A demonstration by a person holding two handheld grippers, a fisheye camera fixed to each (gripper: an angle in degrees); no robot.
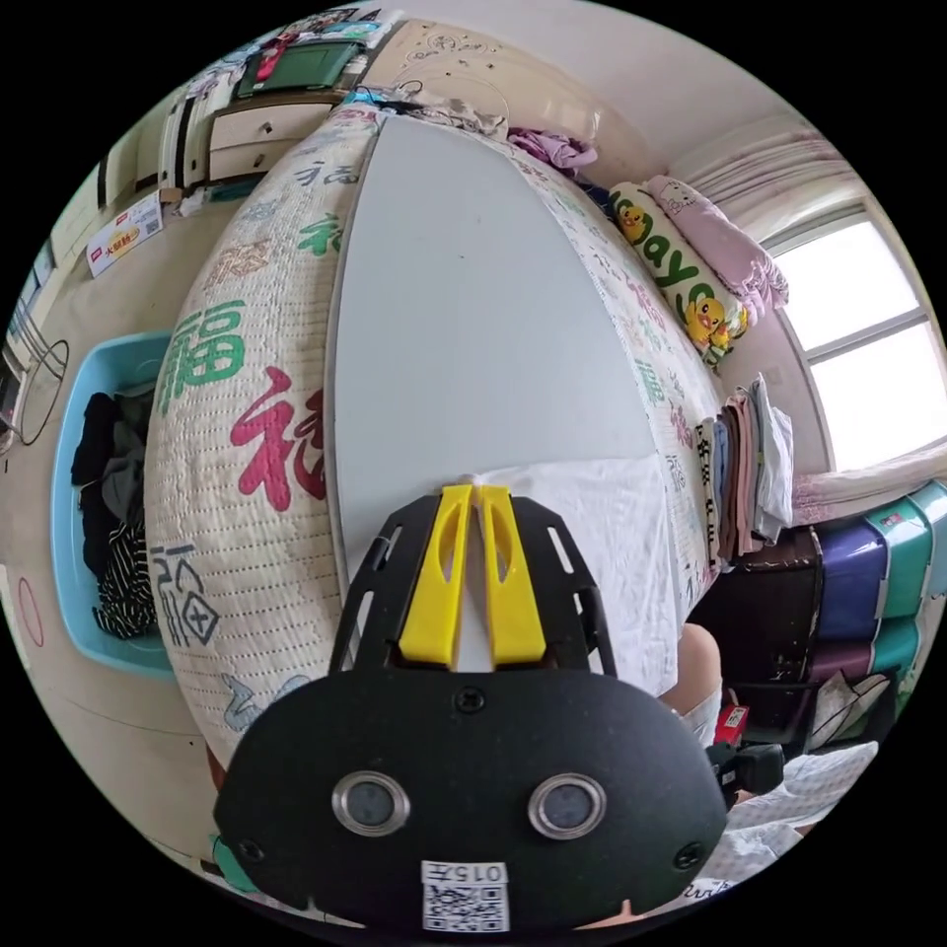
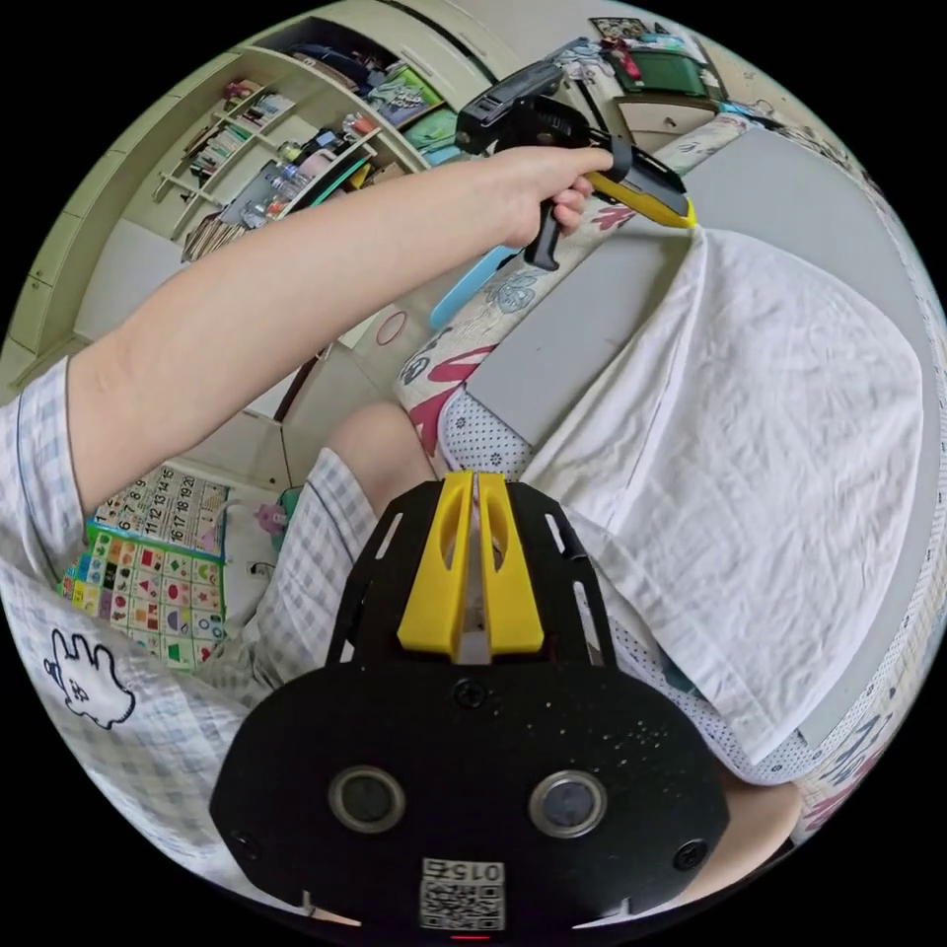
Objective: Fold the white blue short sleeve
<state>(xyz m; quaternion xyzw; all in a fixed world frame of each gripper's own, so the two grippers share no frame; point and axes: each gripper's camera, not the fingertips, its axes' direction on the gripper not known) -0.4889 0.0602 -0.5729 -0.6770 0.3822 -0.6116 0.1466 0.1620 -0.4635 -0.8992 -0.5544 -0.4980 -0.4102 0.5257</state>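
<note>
Shirt (image 2: 750,444) lies white side up on grey board (image 1: 473,296) atop bed, hem hanging over near edge. Left gripper (image 1: 477,490) jaws pinch far corner; right gripper (image 2: 472,483) jaws closed, apparently on near edge. Folding early; sleeves, final folds remain.

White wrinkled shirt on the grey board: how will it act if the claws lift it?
The white wrinkled cloth shirt likely goes floppy: it already sags off the flat grey board edge. Probably light, since the left claw tents one pinched corner. Creases suggest it bunches rather than slides.
</note>
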